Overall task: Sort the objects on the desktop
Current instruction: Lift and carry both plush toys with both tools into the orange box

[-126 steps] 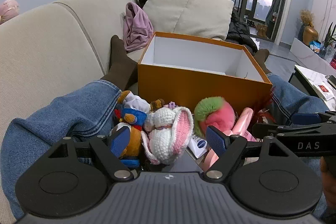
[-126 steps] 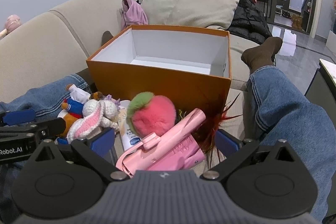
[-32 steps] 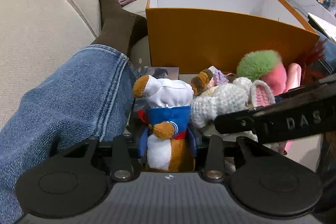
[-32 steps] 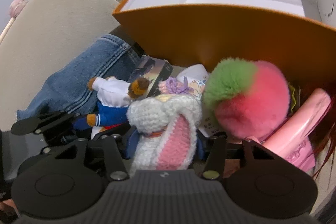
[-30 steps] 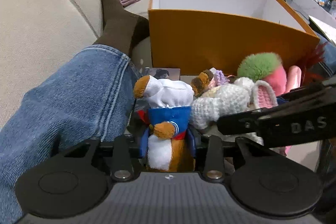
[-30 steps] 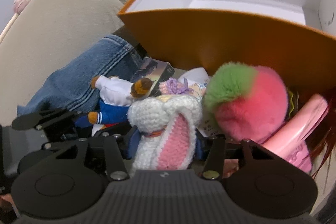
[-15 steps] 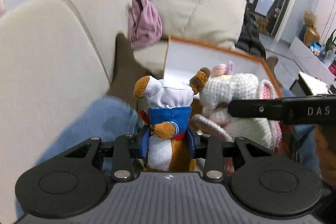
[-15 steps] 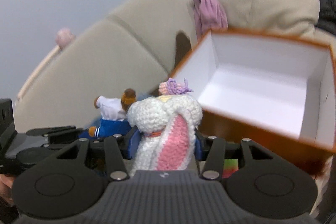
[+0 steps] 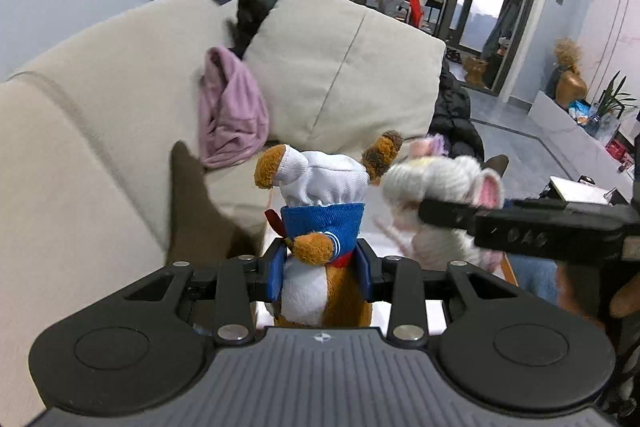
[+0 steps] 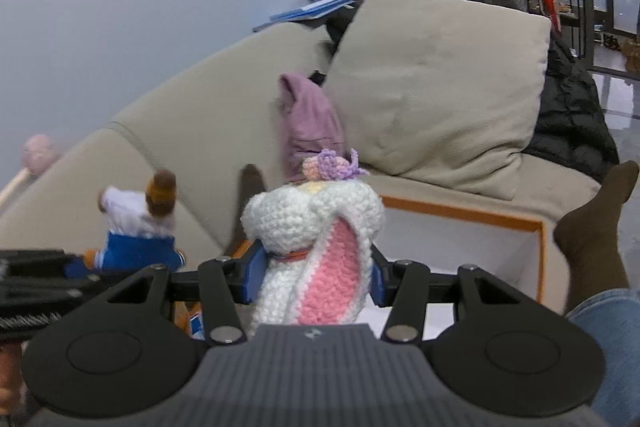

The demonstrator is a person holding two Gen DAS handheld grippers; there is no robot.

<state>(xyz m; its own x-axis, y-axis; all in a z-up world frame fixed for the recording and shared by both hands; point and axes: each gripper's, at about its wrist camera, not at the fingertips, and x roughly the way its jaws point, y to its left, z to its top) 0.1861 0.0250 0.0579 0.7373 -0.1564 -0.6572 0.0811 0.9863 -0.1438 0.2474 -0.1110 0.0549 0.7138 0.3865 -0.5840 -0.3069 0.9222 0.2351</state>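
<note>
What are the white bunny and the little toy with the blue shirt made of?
The white bunny looks crocheted from thick yarn: you can see bumpy stitch loops, with a pink yarn ear. The toy with the blue shirt looks like short fuzzy plush, brown and white, wearing smooth woven cloth, probably cotton. Both seem soft, since the gripper pads press into their sides.

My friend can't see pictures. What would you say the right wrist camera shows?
The right gripper is clamped on a white crocheted bunny with a pink ear, held up above an open orange cardboard box with a white inside. Behind them is a beige sofa with a pale cushion.
</note>
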